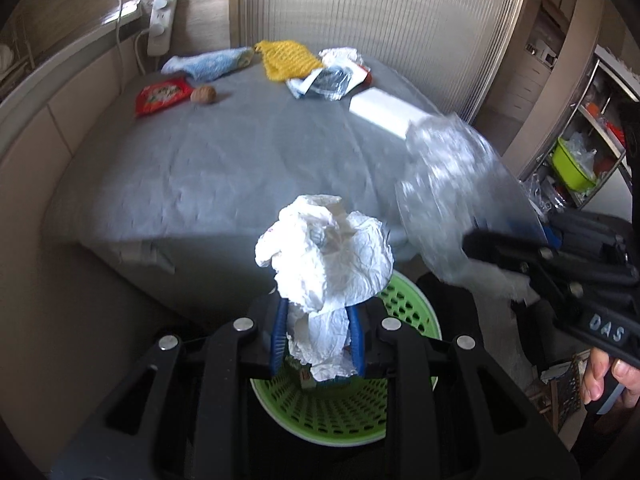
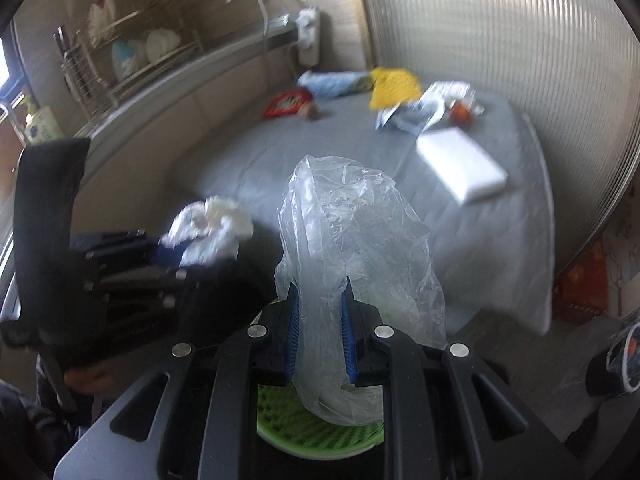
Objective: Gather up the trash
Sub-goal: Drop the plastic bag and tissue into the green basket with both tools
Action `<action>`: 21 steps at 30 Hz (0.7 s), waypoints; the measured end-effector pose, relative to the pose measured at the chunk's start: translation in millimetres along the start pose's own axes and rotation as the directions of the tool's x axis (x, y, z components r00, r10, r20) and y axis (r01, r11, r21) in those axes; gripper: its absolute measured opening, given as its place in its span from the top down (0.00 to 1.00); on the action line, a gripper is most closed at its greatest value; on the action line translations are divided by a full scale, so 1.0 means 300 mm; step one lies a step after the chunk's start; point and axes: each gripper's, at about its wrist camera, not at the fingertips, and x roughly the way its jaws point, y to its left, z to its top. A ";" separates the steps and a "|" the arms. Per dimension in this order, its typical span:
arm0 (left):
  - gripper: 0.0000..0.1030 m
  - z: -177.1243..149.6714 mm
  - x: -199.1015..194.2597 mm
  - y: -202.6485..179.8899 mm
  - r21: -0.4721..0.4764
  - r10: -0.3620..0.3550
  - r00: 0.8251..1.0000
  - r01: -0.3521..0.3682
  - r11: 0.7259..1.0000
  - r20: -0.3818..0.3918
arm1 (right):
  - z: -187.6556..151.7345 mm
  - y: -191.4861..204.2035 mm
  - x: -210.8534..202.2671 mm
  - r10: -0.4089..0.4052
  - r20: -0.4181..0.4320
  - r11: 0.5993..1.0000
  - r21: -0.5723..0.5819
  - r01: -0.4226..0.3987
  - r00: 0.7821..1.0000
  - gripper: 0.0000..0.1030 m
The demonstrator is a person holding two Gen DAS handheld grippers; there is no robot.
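Blue sock (image 1: 208,63), yellow knit cloth (image 1: 286,60), white box (image 1: 384,111) — power strip (image 1: 162,20) beyond

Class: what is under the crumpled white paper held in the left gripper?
A green perforated basket sits below the crumpled white paper. The paper and left gripper hide most of its inside.

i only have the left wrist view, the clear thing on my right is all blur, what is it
Observer: A clear plastic bag, pinched between the right gripper pads.
Operator: is it over the bin yet
Observer: Yes, its lower end hangs above the green basket, seen under the right gripper.
Operator: anything left of the table i can't see
Observer: A dish rack with plates on the counter beside the table.
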 end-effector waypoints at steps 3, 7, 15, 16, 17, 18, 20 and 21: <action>0.75 -0.032 0.006 0.022 -0.019 0.009 1.000 -0.010 1.000 -0.015 | -0.058 0.014 0.027 0.025 -0.055 1.000 0.005 -0.025 0.998 0.81; 0.75 -0.047 0.011 0.050 -0.046 -0.001 1.000 0.000 0.999 -0.023 | -0.110 0.032 0.073 0.043 -0.122 0.999 -0.005 -0.044 0.992 0.80; 0.75 -0.055 0.019 0.058 -0.039 -0.004 1.000 0.003 0.999 -0.031 | -0.188 0.046 0.179 0.080 -0.252 0.997 0.005 -0.081 0.964 0.51; 0.75 -0.054 0.021 0.058 -0.040 -0.005 0.999 0.004 0.999 -0.032 | -0.187 0.046 0.178 0.077 -0.250 0.997 0.003 -0.078 0.965 0.42; 0.75 -0.055 0.024 0.058 -0.037 -0.006 0.999 0.005 0.999 -0.034 | -0.185 0.048 0.175 0.073 -0.246 0.997 0.000 -0.075 0.967 0.35; 0.75 -0.056 0.027 0.056 -0.035 -0.006 0.999 0.005 0.999 -0.037 | -0.181 0.049 0.168 0.074 -0.239 0.997 -0.003 -0.077 0.968 0.32; 0.75 -0.057 0.034 0.051 -0.030 -0.010 0.999 0.008 1.000 -0.043 | -0.171 0.045 0.153 0.075 -0.223 0.997 -0.005 -0.078 0.972 0.26; 0.75 -0.058 0.036 0.050 -0.027 -0.012 0.999 0.010 1.000 -0.046 | -0.164 0.040 0.147 0.073 -0.217 0.997 -0.007 -0.076 0.974 0.25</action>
